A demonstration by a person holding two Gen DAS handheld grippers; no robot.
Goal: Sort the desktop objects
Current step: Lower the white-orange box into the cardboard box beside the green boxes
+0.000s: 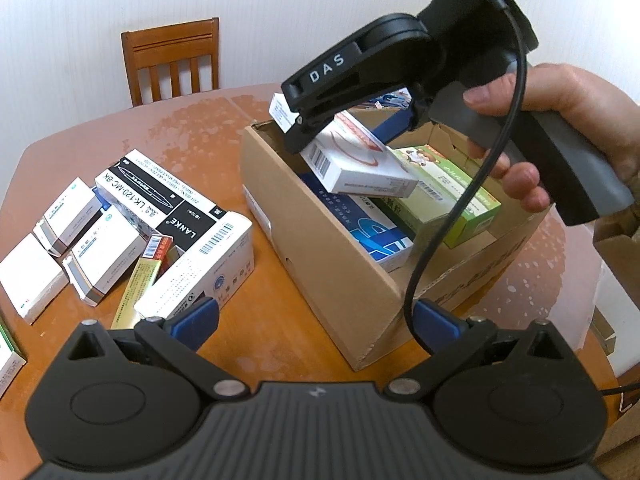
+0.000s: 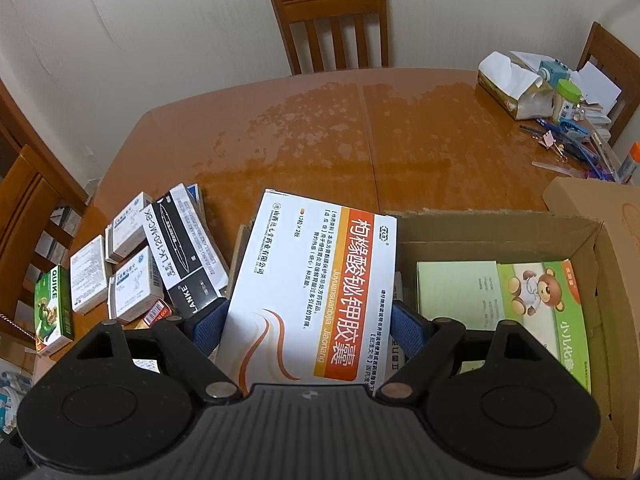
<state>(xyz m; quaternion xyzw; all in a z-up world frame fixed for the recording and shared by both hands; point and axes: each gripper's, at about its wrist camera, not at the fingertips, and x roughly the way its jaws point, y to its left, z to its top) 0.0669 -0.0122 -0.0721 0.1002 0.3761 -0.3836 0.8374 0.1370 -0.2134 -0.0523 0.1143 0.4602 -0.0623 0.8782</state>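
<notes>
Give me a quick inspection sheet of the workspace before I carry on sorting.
Surface: wooden table, worn patches on its finish.
Job's things: white and orange medicine box held tilted over the open cardboard box; green bear box and a blue and white box inside; more boxes piled on the table.
Clutter: tissue pack, jar, pens and clips at the far corner.
Grippers: right hand-held gripper shut on the medicine box; left hand-held gripper open, nothing between its pads.
Cables: black cable hanging from the right gripper.
Surroundings: wooden chairs, pale wall.

Loose boxes (image 1: pixel 132 232) lie left of the carton (image 1: pixel 320 264).
</notes>
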